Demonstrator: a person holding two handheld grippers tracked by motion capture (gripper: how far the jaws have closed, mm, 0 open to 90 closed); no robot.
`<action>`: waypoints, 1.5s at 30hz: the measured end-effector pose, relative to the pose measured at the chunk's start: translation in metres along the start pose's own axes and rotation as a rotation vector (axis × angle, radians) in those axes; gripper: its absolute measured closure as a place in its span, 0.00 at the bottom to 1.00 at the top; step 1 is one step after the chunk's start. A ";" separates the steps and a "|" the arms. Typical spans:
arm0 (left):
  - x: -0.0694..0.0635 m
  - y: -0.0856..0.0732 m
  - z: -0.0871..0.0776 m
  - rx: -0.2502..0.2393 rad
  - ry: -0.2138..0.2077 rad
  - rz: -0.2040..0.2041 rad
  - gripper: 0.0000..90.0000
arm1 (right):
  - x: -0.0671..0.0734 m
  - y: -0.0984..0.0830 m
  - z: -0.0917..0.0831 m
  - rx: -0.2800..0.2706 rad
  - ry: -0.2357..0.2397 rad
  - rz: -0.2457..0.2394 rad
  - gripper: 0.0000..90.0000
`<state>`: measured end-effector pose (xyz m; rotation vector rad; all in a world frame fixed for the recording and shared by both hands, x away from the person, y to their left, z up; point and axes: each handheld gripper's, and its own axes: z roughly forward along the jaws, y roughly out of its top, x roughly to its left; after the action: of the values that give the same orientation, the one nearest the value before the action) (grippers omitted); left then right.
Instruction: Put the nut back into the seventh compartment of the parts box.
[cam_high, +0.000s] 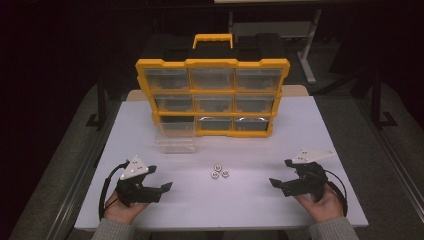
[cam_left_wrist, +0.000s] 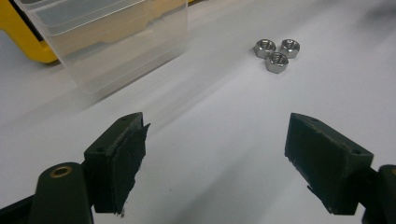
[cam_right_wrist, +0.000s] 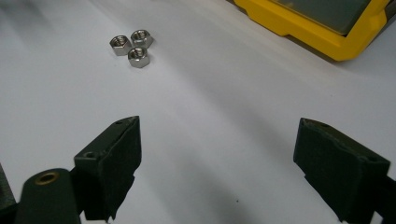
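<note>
While both tongs, left (cam_high: 161, 188) and right (cam_high: 280, 182), rest released and empty on the worktop (cam_high: 260, 150), three nuts (cam_high: 219, 172) lie between them, the pulled-out clear drawer (cam_high: 176, 137) waiting beyond the left tongs, presumably as their destination.

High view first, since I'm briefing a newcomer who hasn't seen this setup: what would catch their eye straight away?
The yellow-framed plastic organiser with clear drawers stands upright at the far middle of the white table, its bottom-left clear plastic drawer pulled out. Three small steel hex nuts huddle at the table's centre. Near the front edge, the left tool and right tool sit open, pointing inward at each other.
</note>
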<state>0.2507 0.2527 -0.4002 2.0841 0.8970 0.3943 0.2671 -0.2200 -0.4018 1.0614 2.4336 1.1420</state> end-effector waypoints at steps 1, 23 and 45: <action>0.001 0.000 0.000 0.001 -0.005 0.001 0.22 | 0.000 0.000 0.000 0.002 -0.003 0.000 0.16; 0.002 -0.002 0.002 0.004 -0.004 0.002 0.23 | 0.007 0.003 0.012 0.069 0.022 -0.016 0.16; 0.001 -0.003 0.005 -0.003 -0.005 0.007 0.22 | 0.037 0.058 0.049 0.208 0.111 -0.126 0.22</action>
<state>0.2530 0.2519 -0.4053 2.0854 0.8865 0.3935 0.2952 -0.1417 -0.3883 0.9058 2.7112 0.9481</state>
